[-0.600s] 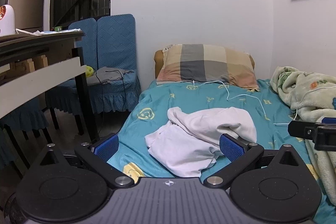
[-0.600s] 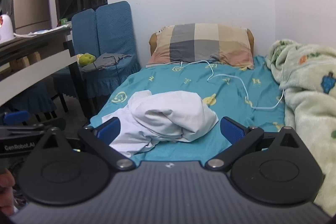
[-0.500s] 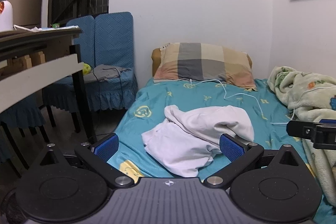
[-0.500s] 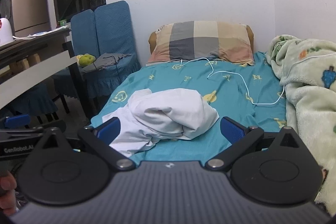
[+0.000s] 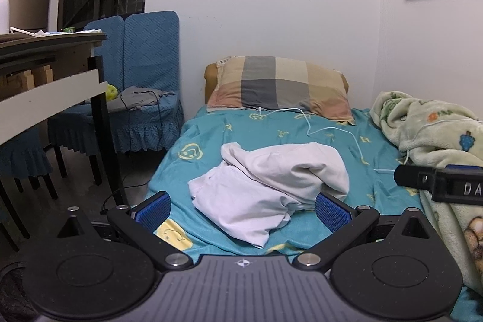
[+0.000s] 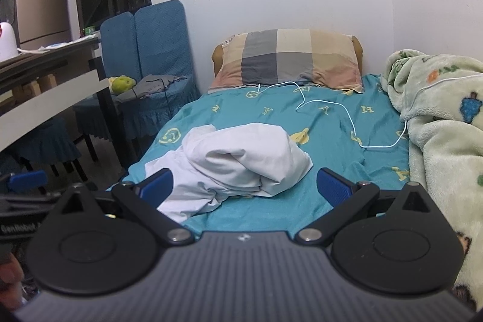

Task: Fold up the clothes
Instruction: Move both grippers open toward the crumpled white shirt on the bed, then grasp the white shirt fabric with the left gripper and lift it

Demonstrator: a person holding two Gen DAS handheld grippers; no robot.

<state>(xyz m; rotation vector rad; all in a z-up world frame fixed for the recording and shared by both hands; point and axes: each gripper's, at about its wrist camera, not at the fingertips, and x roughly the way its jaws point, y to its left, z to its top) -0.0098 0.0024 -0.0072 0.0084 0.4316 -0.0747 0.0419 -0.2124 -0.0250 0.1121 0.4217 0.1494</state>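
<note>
a crumpled white cotton garment (image 5: 268, 189) is seen heaped on the teal patterned bed sheet (image 5: 332, 141), near the bed's foot edge and towards its left side. it lies straight ahead of both grippers, untouched, its long axis running across the bed. the left gripper (image 5: 243, 215) and the right gripper (image 6: 244, 186) are held with jaws released and empty; the left is judged slightly better centred on it.

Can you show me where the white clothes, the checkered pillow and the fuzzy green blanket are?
white clothes (image 5: 271, 183): left wrist view, middle of the crumpled heap.
checkered pillow (image 6: 286, 59): right wrist view, its grey centre patch.
fuzzy green blanket (image 6: 443, 122): right wrist view, the bunched top fold.
</note>
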